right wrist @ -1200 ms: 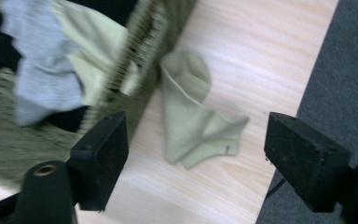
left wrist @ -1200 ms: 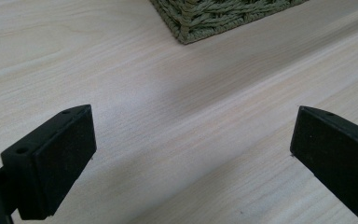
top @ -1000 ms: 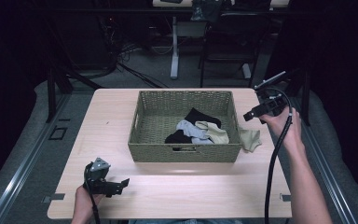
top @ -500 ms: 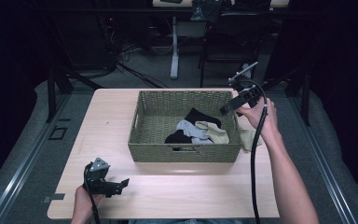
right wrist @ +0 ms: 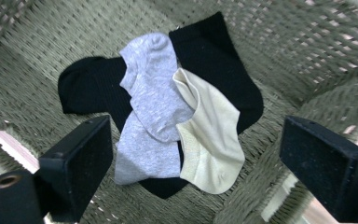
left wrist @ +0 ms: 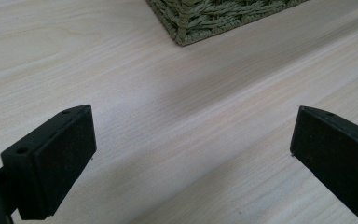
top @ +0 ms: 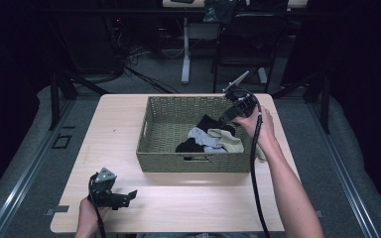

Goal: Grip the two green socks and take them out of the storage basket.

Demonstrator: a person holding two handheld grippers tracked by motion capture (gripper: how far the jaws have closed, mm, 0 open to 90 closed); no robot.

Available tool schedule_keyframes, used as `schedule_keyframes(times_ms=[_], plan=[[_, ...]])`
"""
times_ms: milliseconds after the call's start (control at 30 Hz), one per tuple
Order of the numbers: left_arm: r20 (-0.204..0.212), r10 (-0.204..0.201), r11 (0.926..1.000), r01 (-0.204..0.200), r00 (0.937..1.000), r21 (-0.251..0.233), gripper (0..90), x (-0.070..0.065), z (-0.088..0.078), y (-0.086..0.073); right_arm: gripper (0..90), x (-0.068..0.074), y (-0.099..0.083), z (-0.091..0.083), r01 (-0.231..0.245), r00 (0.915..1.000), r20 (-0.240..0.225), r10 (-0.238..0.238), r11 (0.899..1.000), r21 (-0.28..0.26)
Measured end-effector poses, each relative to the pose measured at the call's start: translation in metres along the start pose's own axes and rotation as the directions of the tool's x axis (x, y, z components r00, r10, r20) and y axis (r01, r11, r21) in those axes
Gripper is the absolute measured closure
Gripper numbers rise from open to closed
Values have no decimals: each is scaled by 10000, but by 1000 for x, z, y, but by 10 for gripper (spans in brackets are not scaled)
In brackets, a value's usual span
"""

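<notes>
**Right gripper now over the sock basket**

Near left on the worktop (top: pixel 188 208): left gripper (top: pixel 131 195) resting, fingers (left wrist: pixel 56 158) spread wide, holding nothing. Farther right: right gripper (top: pixel 223 120) swung in from beyond the basket's right wall to above the woven basket (top: pixel 149 130), aimed down at the sock pile. Fingers (right wrist: pixel 81 163) wide apart after a brief widening and slight closing, nothing between them. Cream sock (right wrist: pixel 209 140) and grey sock (right wrist: pixel 154 93) lying on black socks (right wrist: pixel 223 65) below, untouched. Likely a pick coming next.

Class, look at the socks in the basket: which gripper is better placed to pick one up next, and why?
Probably the right gripper: it hangs open above the socks in the basket. The left gripper sits at the table's near edge.
</notes>
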State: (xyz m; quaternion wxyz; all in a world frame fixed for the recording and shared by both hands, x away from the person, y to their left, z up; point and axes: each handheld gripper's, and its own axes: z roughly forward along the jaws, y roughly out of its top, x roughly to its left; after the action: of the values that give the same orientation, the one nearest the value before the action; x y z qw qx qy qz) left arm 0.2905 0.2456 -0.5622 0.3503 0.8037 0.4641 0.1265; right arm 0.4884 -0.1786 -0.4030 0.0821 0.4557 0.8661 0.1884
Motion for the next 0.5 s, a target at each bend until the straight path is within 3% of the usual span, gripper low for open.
schedule_keyframes(times_ms=[500], plan=[[67,-84,9998,85,9999,-180,2,1,0,-1,153,2,4,40,-251,9997,2,251,9988,431]])
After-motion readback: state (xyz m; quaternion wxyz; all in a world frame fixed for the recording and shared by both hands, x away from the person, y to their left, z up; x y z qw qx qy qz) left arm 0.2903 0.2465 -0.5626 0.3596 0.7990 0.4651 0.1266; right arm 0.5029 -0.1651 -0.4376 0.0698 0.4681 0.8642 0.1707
